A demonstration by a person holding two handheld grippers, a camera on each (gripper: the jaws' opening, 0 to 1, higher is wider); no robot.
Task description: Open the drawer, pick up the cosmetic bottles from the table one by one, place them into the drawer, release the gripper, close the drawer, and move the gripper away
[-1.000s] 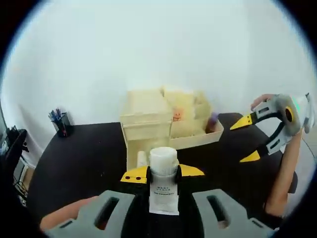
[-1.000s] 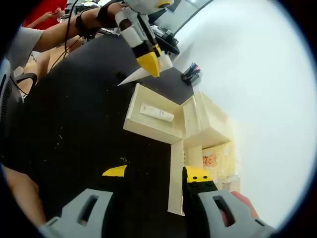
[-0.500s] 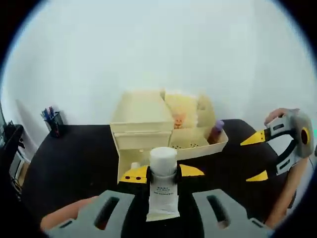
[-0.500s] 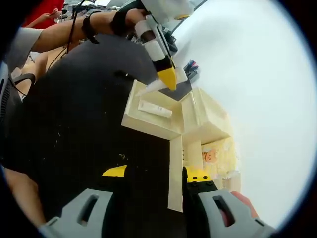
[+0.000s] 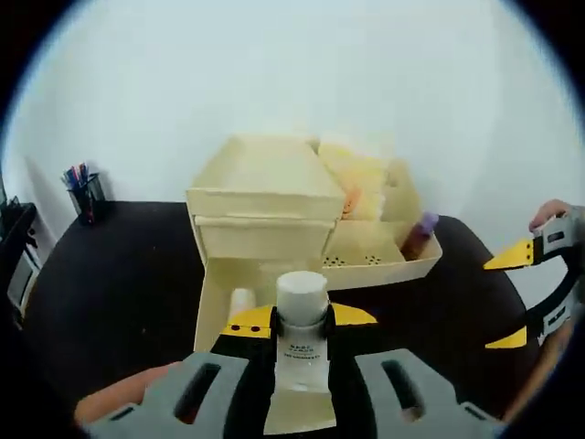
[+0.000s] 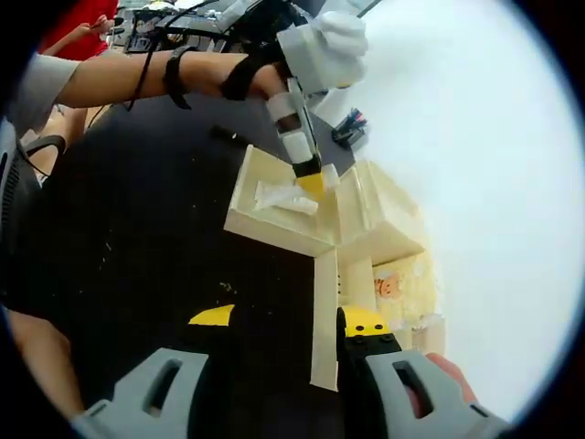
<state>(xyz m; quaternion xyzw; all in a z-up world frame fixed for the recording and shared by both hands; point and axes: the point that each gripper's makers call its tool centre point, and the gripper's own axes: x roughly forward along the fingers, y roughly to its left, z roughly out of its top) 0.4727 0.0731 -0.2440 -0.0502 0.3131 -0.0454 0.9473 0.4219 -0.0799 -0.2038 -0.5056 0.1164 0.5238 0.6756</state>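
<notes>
Two bottles matter at this moment: one white cosmetic bottle clamped upright between the yellow-tipped jaws of the left gripper, and a second white tube lying flat on the floor of the open drawer.

Starting at the left of the left gripper view, a black pen cup stands on the black table, well apart from the work. In the middle, the cream organiser now looms larger and closer than it did a second ago, and its pulled-out drawer sits directly under the held bottle, with the white tube showing just beside the jaw on the left. Farther right, a small brown bottle with a purple cap stands in the organiser's side tray. At the right edge, the right gripper hangs with its jaws spread and nothing between them.

From the right gripper view, the left gripper has come down from above the drawer's near corner until its yellow tip is inside the drawer's outline, right over the tube. A person's arm reaches in from the upper left to carry it.

My reading is that the carry is nearly over and the bottle is low enough to set down. What remains is letting go, withdrawing, and then pushing the drawer shut.
</notes>
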